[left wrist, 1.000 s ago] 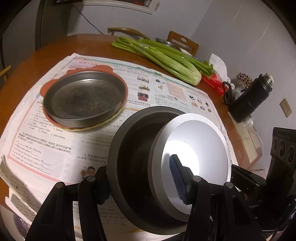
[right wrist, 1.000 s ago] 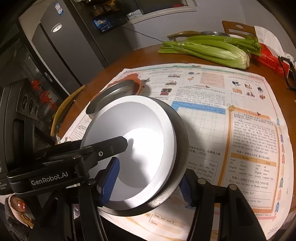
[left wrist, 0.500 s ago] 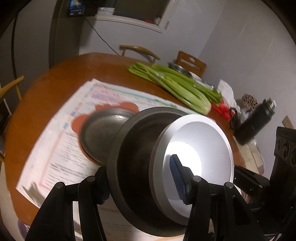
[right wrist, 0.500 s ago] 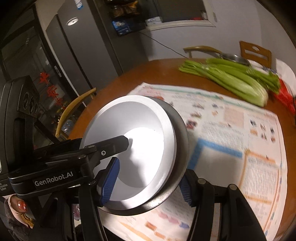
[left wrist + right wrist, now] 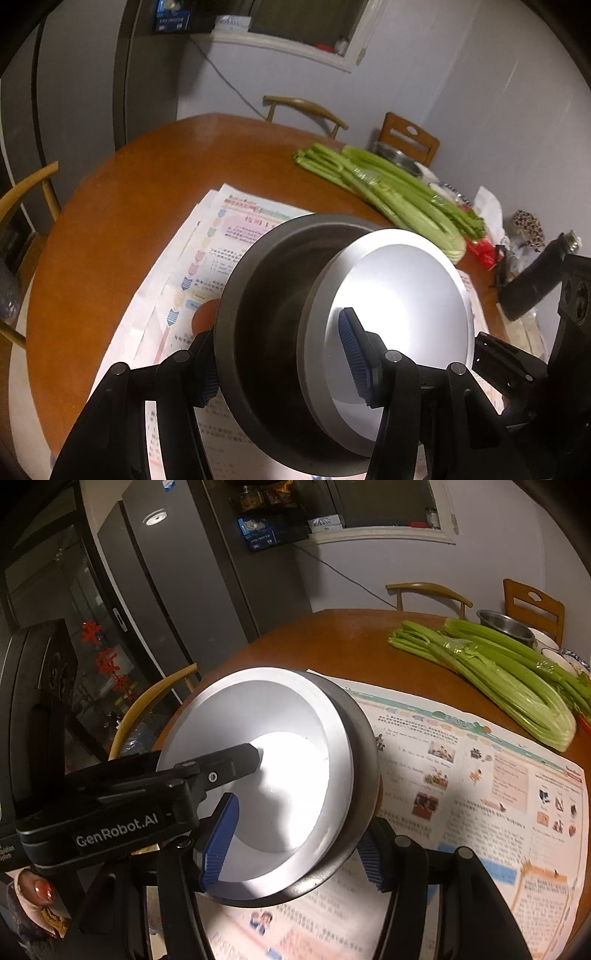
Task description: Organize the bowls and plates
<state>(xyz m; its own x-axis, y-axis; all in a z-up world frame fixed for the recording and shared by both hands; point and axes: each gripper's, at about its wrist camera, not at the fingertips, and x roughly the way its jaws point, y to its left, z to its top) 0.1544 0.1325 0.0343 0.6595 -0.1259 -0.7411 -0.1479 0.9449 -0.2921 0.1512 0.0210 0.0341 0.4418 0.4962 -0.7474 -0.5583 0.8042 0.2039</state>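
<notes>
- Left gripper [image 5: 284, 363] clenched across the rims of two nested dishes: white bowl [image 5: 402, 314] seated inside dark metal bowl [image 5: 266, 302]. One blue pad [image 5: 354, 354] sits inside the white bowl; the other is outside the dark wall.
- Right gripper [image 5: 299, 843] clamped on the same pair from the opposite side. Both dishes held off the table [image 5: 122, 206], tilted steeply, mouths turned sideways.
- Risk: the white bowl could slide out of the dark one. Cause: steep tilt and smooth glazed surface; only pad pressure retains it.
- Risk: the stack twists or drops if one hand eases before the other. Cause: two grips on one rigid load.
- Risk: hard set-down could chip the white bowl against metal.
- Surroundings: printed paper sheets [image 5: 480, 775] cover the table beneath the stack; an orange mat [image 5: 203, 319] shows just behind the dark bowl's rim.
- Celery bunch [image 5: 509, 672] lies far side, well apart. A steel bowl [image 5: 506, 626] and small white dishes [image 5: 554, 653] sit beyond it.
- Dark flask [image 5: 535, 284] stands near the right edge, close to the right tool's body.
- Nothing obstructs the paper directly below, as far as visible; the stack hides part of it.
</notes>
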